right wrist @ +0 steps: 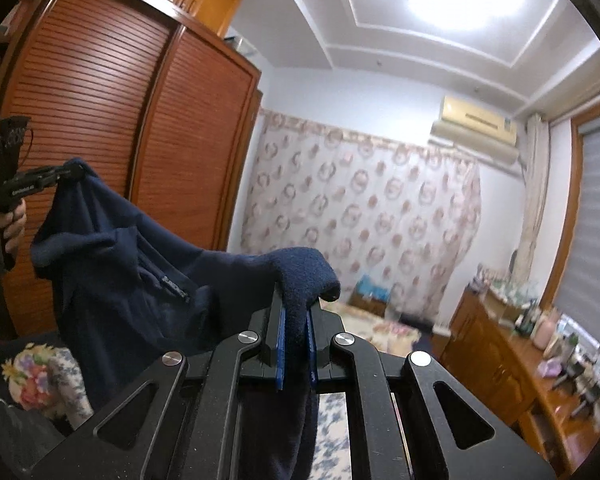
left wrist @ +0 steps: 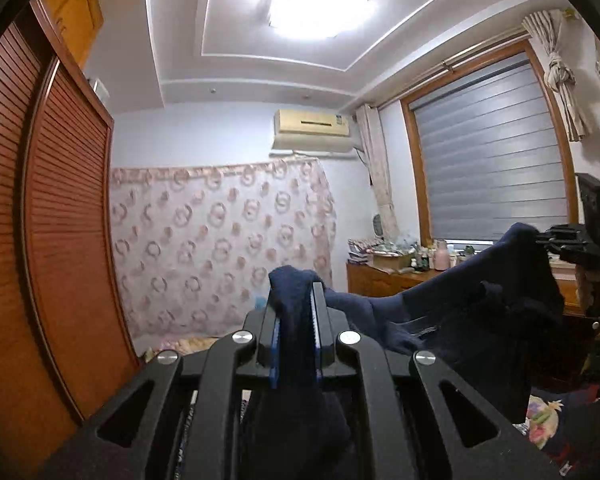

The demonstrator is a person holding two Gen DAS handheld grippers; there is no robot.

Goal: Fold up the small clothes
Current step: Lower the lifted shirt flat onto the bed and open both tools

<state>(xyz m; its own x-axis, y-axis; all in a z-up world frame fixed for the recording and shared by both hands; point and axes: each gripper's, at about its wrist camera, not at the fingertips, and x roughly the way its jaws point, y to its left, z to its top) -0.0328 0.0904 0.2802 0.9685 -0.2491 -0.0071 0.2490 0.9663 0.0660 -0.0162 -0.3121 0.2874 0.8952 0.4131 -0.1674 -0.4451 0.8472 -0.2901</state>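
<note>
A dark navy fleece garment (left wrist: 480, 300) with a zip hangs stretched in the air between my two grippers. My left gripper (left wrist: 296, 292) is shut on one corner of it, the cloth bunched over the blue pads. In the left wrist view the right gripper (left wrist: 540, 240) pinches the other corner at the far right. My right gripper (right wrist: 296, 300) is shut on a fold of the same garment (right wrist: 132, 264). At the left edge of the right wrist view the left gripper (right wrist: 70, 172) holds the far corner, with a hand (right wrist: 8, 224) on its handle.
A tall wooden louvred wardrobe (right wrist: 100, 120) stands on the left. A patterned pink curtain (left wrist: 220, 248) hangs at the back. A wooden dresser (right wrist: 508, 360) with bottles sits under the blinded window. A floral bedspread (right wrist: 40, 376) lies below.
</note>
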